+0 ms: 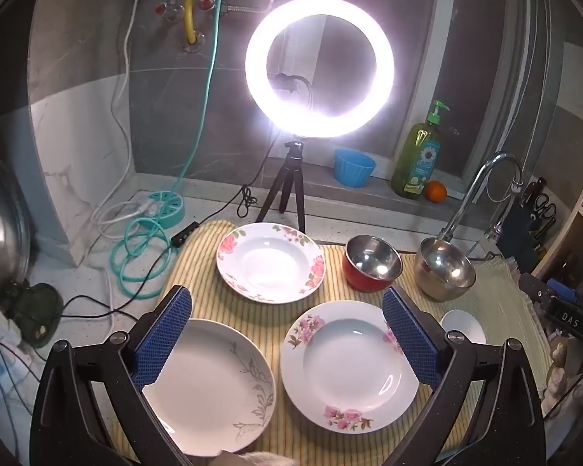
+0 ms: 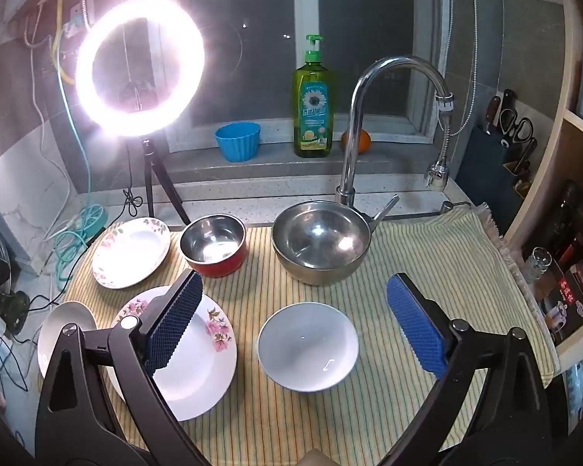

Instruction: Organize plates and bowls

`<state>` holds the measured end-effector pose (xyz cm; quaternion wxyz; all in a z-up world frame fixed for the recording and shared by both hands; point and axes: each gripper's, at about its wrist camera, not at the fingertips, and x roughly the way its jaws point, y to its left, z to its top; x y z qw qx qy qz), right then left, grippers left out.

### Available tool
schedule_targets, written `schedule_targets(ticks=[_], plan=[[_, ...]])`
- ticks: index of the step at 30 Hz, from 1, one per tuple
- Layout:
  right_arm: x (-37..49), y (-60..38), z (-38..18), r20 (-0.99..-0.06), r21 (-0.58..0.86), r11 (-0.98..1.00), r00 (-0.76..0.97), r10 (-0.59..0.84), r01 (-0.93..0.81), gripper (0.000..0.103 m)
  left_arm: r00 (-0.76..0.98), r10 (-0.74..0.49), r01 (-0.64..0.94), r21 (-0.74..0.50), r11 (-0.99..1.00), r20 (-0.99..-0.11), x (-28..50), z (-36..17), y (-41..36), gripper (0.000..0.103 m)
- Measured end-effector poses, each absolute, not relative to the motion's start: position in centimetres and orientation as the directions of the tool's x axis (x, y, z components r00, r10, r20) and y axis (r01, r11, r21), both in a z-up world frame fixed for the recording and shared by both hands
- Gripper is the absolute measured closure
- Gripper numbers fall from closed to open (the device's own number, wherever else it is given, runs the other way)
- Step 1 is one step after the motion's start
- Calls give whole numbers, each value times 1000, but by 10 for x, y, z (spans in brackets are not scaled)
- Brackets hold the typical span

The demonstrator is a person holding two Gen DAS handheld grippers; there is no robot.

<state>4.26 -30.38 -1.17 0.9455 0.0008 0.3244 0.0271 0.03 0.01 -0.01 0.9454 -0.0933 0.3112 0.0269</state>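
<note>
Both the left gripper (image 1: 287,310) and right gripper (image 2: 295,299) hang spread wide, holding nothing. Three plates lie left on the striped cloth (image 2: 427,256); the white bowl (image 2: 308,346) sits near, right.

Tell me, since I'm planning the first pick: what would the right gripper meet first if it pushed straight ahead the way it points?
Probably the plain white ceramic bowl on the striped yellow cloth: it sits between the open right gripper fingers, nearest ahead. Depth is uncertain; the cloth just beyond is possible.
</note>
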Motion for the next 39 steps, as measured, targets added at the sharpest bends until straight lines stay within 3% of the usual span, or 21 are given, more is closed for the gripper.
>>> schedule_targets(ticks=[5, 39], plan=[[44, -309, -8, -597, 101, 994, 796, 102, -52, 5, 794, -54, -95, -211, 973, -605, 6, 3, 3, 4], [40, -299, -2, -585, 86, 995, 806, 88, -46, 5, 811, -87, -63, -233, 970, -579, 10, 1, -8, 4]])
